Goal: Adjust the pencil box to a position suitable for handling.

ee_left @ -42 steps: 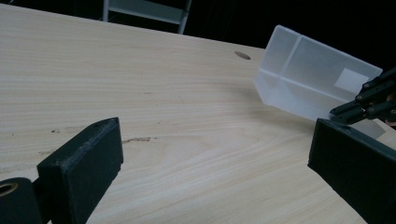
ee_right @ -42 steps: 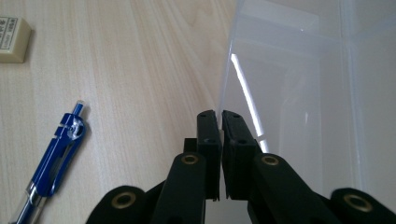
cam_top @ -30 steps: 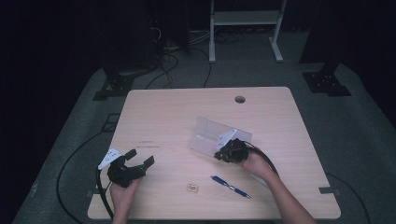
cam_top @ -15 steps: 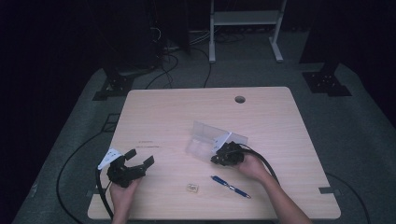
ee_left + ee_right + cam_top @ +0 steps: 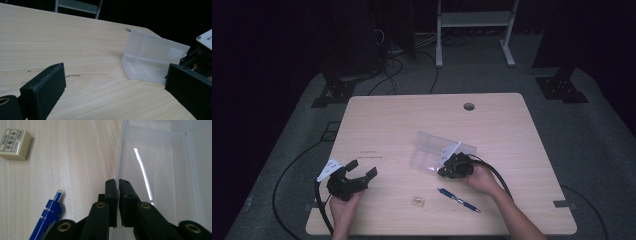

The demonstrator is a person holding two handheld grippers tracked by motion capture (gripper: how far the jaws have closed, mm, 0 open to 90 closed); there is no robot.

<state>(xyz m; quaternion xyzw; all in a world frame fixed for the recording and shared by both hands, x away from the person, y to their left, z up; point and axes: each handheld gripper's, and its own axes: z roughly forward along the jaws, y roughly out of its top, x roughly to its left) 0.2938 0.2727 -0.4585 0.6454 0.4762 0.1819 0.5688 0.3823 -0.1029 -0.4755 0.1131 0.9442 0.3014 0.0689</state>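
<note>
Clear plastic box (image 5: 437, 150) lying open near the middle of the tabletop (image 5: 402, 115), toward the right edge. Right gripper (image 5: 118, 180) pinching its thin front wall, jaws just easing. Left gripper (image 5: 361, 169) gaping, holding nothing. Light, bendy, slippery (best gripped by that wall). Eraser (image 5: 14, 140) lettering readable from right gripper view alone.

The eraser (image 5: 15, 144), a cream block lying flat on the wooden surface (image 5: 75, 157), bears the one printed label: a white panel framed by a thin dark line, holding two rows of dark East Asian characters. In the right gripper view they are sharp enough to show as print but too small to read with certainty. On the bare wood in the high view lie faint dark marks (image 5: 369, 155) like handwriting, too small to make out.
</note>
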